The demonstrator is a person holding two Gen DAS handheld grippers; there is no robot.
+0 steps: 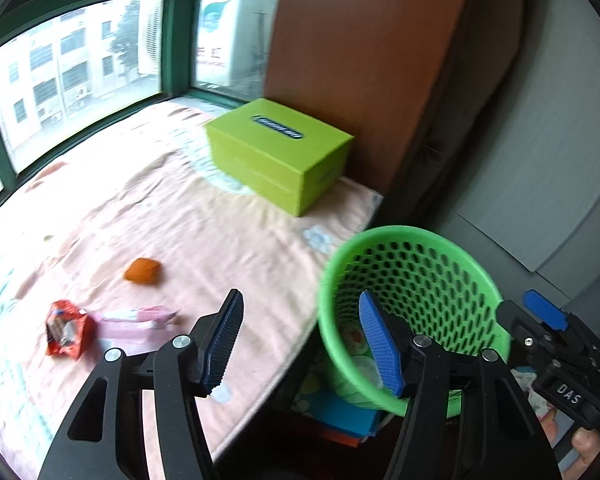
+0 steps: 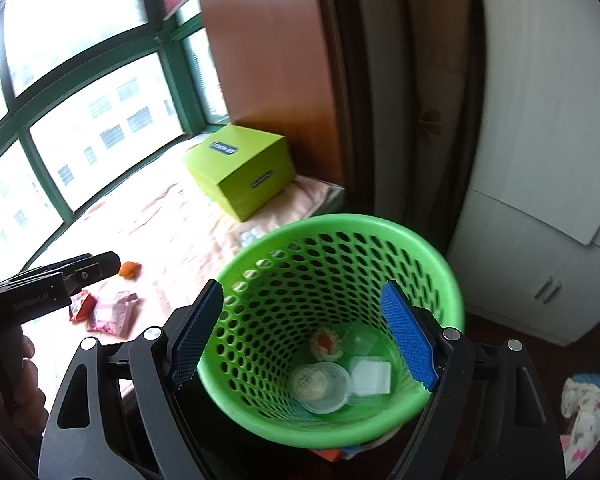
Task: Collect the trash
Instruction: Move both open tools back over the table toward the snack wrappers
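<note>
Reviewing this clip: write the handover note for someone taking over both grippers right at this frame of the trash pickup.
Left gripper: open, empty, above the bed's edge.
Right gripper: open, empty, over the green perforated plastic basket.
Done: a clear round lidded cup, a white square packet and a small red-and-white item lie in the basket.
Left: on the pink bedsheet, a red snack wrapper, a pink packet beside it, and an orange lump.
The lime-green box looks like no trash.
</note>
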